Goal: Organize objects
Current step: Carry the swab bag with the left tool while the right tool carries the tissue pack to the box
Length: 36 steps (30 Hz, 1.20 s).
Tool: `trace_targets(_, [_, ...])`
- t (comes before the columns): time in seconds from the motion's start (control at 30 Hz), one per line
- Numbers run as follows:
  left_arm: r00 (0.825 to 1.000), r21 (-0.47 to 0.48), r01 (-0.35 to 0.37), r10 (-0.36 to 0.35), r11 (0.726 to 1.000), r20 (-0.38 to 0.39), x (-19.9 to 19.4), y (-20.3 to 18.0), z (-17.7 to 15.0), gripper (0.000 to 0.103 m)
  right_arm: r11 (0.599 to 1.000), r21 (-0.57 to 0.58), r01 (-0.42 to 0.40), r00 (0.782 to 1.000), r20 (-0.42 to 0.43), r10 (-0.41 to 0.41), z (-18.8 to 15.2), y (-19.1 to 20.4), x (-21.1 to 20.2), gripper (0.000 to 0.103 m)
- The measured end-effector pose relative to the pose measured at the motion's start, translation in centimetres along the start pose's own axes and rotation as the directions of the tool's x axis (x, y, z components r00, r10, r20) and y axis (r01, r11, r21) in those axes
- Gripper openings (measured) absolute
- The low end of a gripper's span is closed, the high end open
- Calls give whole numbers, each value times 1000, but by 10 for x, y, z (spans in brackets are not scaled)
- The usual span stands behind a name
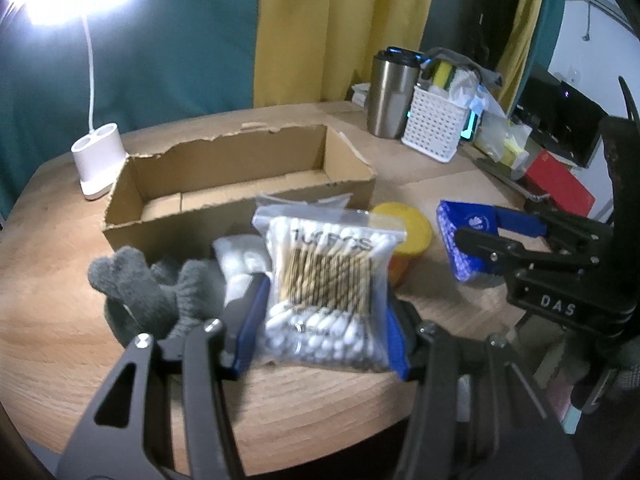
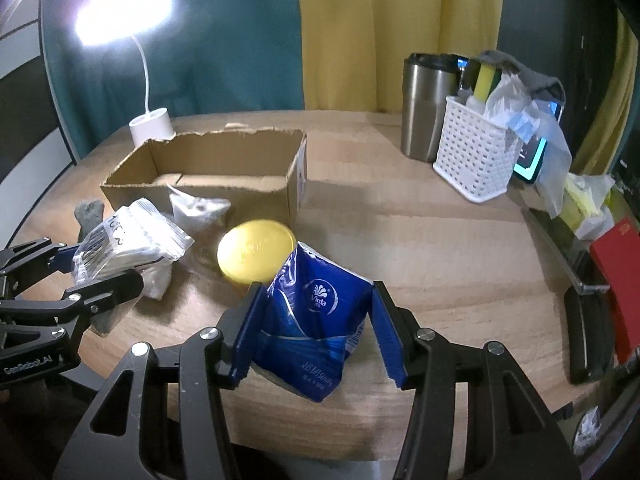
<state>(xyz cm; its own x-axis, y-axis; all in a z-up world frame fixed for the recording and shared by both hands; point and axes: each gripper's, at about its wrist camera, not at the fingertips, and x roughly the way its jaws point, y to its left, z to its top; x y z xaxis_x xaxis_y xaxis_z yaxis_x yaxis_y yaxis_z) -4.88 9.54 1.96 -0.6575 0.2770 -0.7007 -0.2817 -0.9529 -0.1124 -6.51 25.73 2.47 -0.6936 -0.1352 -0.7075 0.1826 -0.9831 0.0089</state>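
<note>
My left gripper [image 1: 322, 312] is shut on a clear bag of cotton swabs [image 1: 326, 280], held a little above the table in front of an open, empty cardboard box [image 1: 236, 184]. My right gripper [image 2: 316, 320] is shut on a blue Vinda tissue pack [image 2: 316, 312], also held off the table. The same pack shows in the left wrist view [image 1: 460, 236], and the swab bag shows in the right wrist view [image 2: 120, 244]. A yellow-lidded jar [image 2: 256, 250] stands between them. A grey fuzzy item [image 1: 148, 288] and a white packet [image 1: 240, 260] lie left of the swab bag.
A white lamp base [image 1: 98, 156] stands behind the box's left end. A steel tumbler [image 2: 424, 108] and a white basket [image 2: 476, 156] of clutter stand at the back right. A red box [image 2: 620, 280] and dark items line the right edge. Another clear packet [image 2: 198, 208] leans on the box front.
</note>
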Motion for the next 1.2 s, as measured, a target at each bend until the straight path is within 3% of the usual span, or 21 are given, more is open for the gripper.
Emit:
trace_targets(0.47, [999,-32,-29,30,999,44,-3,17,21,53,999,-38,-30,999,31,31,30,9,3,55])
trace_targets(1.2, [997,-100,-56,61,993,51,18,44,50,53,990,-105,-96,995,20,98,71,19,36,55])
